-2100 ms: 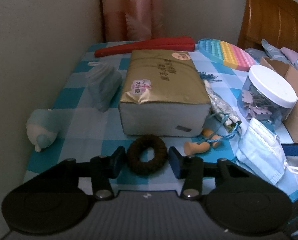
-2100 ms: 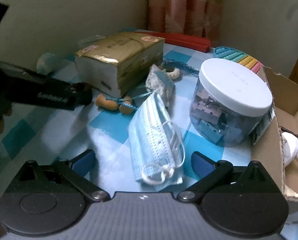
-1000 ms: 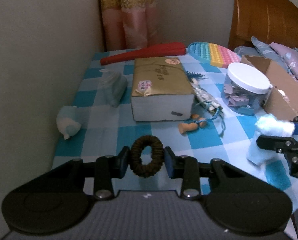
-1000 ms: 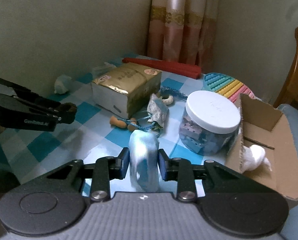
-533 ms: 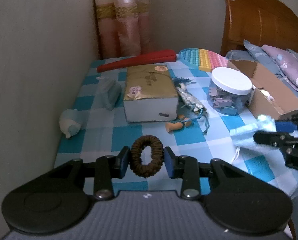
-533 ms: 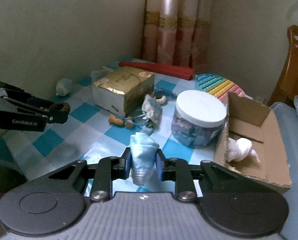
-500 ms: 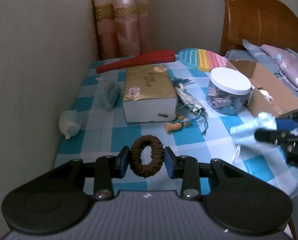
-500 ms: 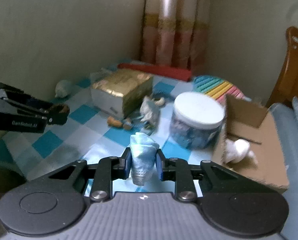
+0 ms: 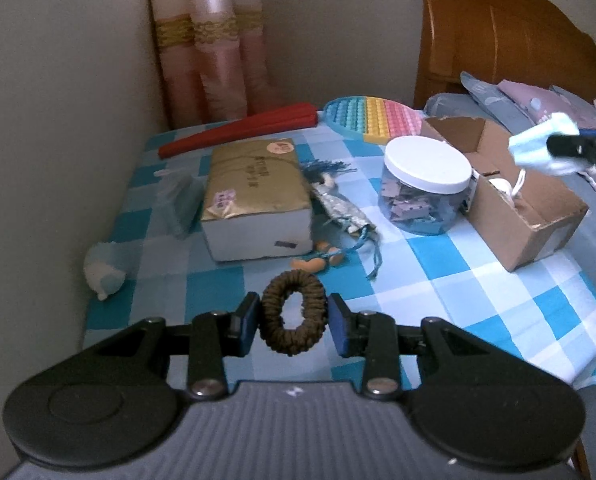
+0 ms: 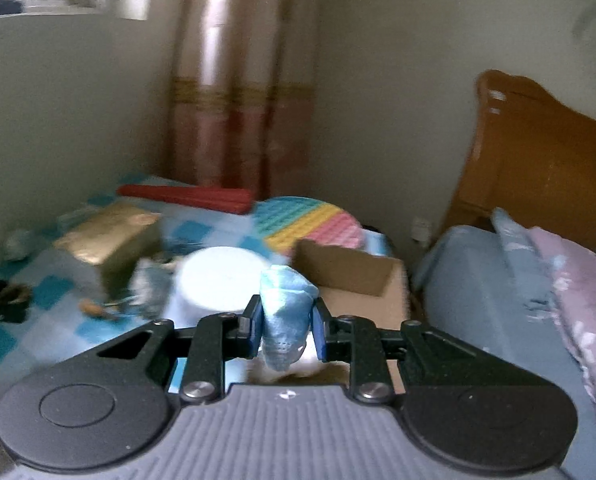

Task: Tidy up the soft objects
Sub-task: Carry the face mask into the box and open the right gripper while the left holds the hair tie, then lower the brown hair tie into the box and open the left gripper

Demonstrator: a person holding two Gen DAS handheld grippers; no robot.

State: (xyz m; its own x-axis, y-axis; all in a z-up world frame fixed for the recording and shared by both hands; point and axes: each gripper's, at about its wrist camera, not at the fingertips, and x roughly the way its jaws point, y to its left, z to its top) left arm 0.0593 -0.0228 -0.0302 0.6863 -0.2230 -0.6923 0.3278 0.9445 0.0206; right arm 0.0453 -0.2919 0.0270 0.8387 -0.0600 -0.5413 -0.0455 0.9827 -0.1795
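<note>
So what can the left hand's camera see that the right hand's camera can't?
Only the left wrist view shows the small pale plush toy by the wall clearly, the white thing inside the cardboard box, and the brown hair tie squeezed in the left gripper.

Only the right wrist view shows the window ledge up high and the right gripper pinching the blue face mask close up.

Both show the gold tissue pack, the white-lidded jar, the rainbow pop toy, the box and the mask.

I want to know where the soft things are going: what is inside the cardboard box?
Inside the cardboard box lies one white soft item. The near wall hides the rest of the floor.
</note>
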